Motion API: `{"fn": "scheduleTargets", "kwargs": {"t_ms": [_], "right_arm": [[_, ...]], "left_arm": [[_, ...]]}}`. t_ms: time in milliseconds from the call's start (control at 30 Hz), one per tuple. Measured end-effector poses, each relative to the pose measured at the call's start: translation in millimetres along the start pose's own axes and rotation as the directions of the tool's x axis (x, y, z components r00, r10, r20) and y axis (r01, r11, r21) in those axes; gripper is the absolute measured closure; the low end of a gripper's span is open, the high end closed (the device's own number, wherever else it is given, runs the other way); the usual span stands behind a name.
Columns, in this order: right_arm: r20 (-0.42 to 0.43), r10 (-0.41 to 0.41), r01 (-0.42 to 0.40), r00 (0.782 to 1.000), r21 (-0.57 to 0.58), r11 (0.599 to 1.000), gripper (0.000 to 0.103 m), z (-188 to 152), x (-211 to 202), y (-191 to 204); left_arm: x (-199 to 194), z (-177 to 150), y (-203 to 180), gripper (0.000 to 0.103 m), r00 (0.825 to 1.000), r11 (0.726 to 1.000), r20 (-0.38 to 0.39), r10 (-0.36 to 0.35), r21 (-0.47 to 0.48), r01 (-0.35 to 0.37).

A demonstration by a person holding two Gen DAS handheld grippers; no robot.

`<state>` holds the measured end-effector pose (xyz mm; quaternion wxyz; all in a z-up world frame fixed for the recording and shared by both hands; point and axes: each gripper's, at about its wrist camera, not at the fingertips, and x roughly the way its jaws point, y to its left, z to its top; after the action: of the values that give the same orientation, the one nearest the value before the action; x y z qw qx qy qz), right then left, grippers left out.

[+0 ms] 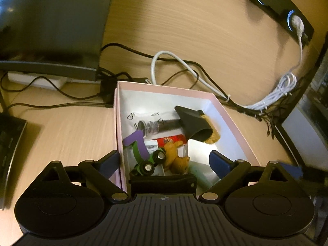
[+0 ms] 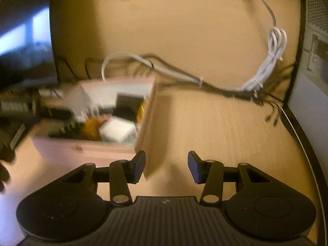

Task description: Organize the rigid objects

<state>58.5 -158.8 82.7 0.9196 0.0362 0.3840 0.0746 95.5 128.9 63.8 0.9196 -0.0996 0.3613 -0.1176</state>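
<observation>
A pink box with a white inside sits on the wooden desk. It holds a purple number seven, a green toy car, an orange bear figure, a black funnel-shaped piece, a dark stopper and a red card. My left gripper is open and empty, straddling the box's near left wall. My right gripper is open and empty over bare desk just right of the box, which looks blurred in the right wrist view.
A monitor stands at the back left with a white power strip under it. Black and white cables run behind the box to wall sockets. A dark device lies at the left. A computer case stands at the right.
</observation>
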Motion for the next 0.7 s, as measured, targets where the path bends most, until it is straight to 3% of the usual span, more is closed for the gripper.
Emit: {"fn": "scheduleTargets", "kwargs": {"t_ms": [233,433,567,633,700], "right_arm": [[-0.013,-0.071,0.071,0.997,0.044,0.997,0.058,8,12,-21],[-0.077,-0.018,0.026,0.997,0.107,0.994,0.058,-11,0,-55],[-0.058,-0.080,0.085,0.995,0.076,0.993,0.058,-13,3,-57],[-0.001,-0.070,0.070,0.998,0.106,0.992,0.058,-7,-7,-63],[0.055,-0.100,0.093,0.994,0.109,0.990,0.058,2,-11,-68]], "left_arm": [[10,-2,-27,0.007,0.994,0.993,-0.040,-0.099,0.052,0.101],[35,-1,-78,0.008,0.977,0.970,-0.075,-0.201,0.123,0.210],[52,5,-99,0.008,0.987,0.969,-0.075,-0.139,0.196,0.152],[54,7,-93,0.013,0.992,0.976,-0.069,-0.104,0.187,0.116],[58,8,-83,0.014,0.997,0.983,-0.072,-0.024,0.178,0.037]]}}
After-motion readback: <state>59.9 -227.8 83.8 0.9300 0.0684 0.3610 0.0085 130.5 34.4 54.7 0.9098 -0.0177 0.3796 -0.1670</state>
